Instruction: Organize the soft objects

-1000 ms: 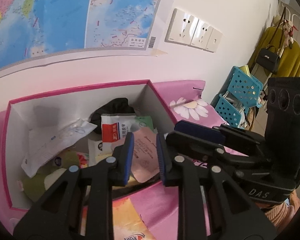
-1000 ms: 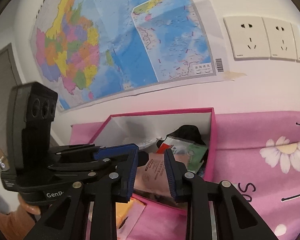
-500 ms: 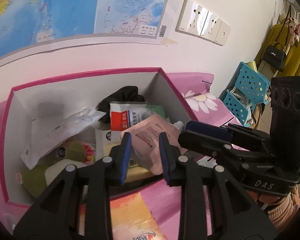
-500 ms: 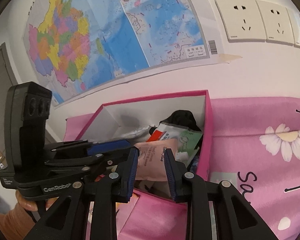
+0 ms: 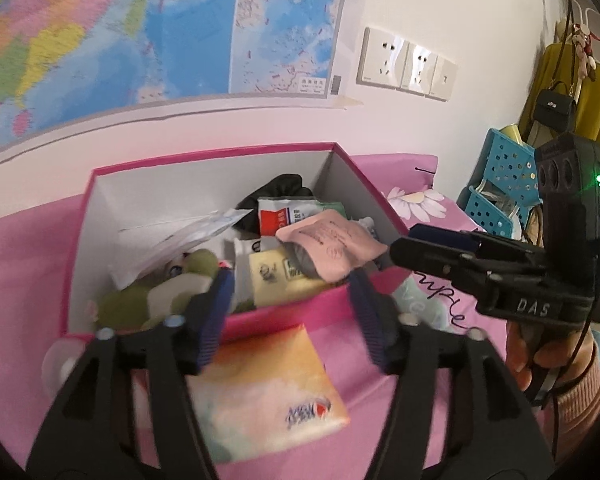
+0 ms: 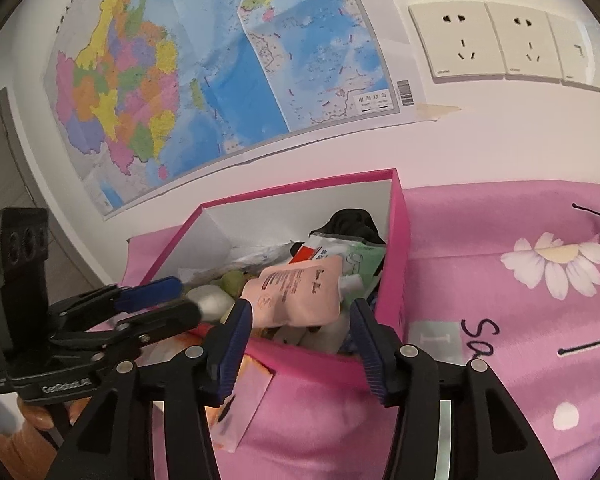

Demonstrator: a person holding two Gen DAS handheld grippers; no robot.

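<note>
In the left wrist view, a green plush toy (image 5: 128, 304) lies in the left end of the pink box (image 5: 212, 156), which stands open on a pink flowered cloth (image 5: 412, 200). A crumpled white paper bag (image 5: 188, 236) leans over the toy. Further right in the box sit a cream packet (image 5: 276, 280), a red-and-white pouch (image 5: 280, 216) and something black (image 5: 280, 188) at the back. The pink pouch (image 5: 332, 240) lies on top of the pile near the box's right front corner, touching no pad. The left gripper (image 5: 288, 312) hovers over the front wall of the box; its jaws have just been opening and now stand spread, with nothing pinched between them. Just in front of the box, under those jaws, an orange tissue pack (image 5: 260, 392) lies flat on the cloth. To the right, the right gripper (image 5: 436, 244) reaches in from the side, held by a hand (image 5: 540, 356) in a knitted sleeve.

In the right wrist view, the left gripper (image 6: 172, 300) enters from the left edge above the box's near corner. The right gripper (image 6: 300, 344) has jaws that have likewise just been opening and are spread, with the pink pouch (image 6: 300, 288) lying beyond and between them, free of both pads. On the wall hang a map (image 6: 204, 72) and, further right, white sockets (image 6: 500, 40).
</note>
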